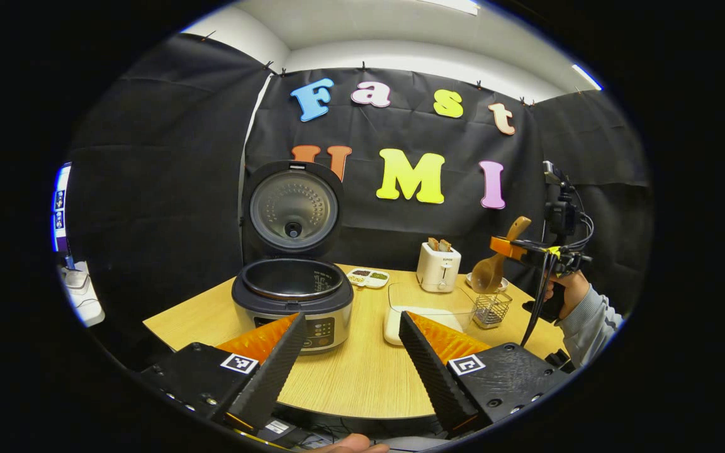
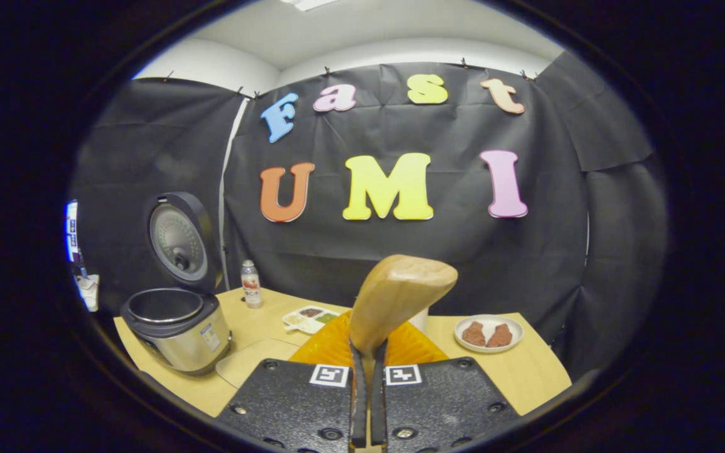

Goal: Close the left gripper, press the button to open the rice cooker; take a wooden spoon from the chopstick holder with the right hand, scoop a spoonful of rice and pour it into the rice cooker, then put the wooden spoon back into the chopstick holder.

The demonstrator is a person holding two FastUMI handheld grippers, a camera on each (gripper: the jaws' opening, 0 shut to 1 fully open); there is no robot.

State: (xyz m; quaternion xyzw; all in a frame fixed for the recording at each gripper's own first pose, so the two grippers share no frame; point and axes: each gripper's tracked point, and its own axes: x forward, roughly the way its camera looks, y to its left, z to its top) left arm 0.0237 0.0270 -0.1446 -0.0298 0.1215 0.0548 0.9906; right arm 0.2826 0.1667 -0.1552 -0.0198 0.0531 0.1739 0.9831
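Wooden spoon (image 2: 394, 302) held fast: in the right gripper view the right claw (image 2: 369, 371) is clamped on its handle, both fingers pressing it, the handle end rising up and forward between them. In the left gripper view the same spoon (image 1: 494, 264) hangs bowl-down in that claw (image 1: 513, 248), above the wire chopstick holder (image 1: 491, 309) and apart from it, with a hand (image 1: 567, 290) in a grey sleeve gripping the tool behind.

The left claw (image 1: 351, 352) stands wide apart, empty, its two ribbed black fingers (image 1: 274, 371) low over the near edge of the light wood table (image 1: 362, 377).

The rice cooker (image 1: 293, 302) sits on the table's left part with its lid (image 1: 292, 207) swung fully up and the dark inner pot showing. To its right lies a clear container of white rice (image 1: 425, 311), just beside the chopstick holder. Behind these stand a white toaster (image 1: 438, 265) with two slices in it and a small divided tray (image 1: 367, 277).

In the right gripper view the open cooker (image 2: 177, 333) is at the far left, a small bottle (image 2: 250, 284) beside it near the wall, and a plate with two brown pieces (image 2: 488, 332) on the table's right side.
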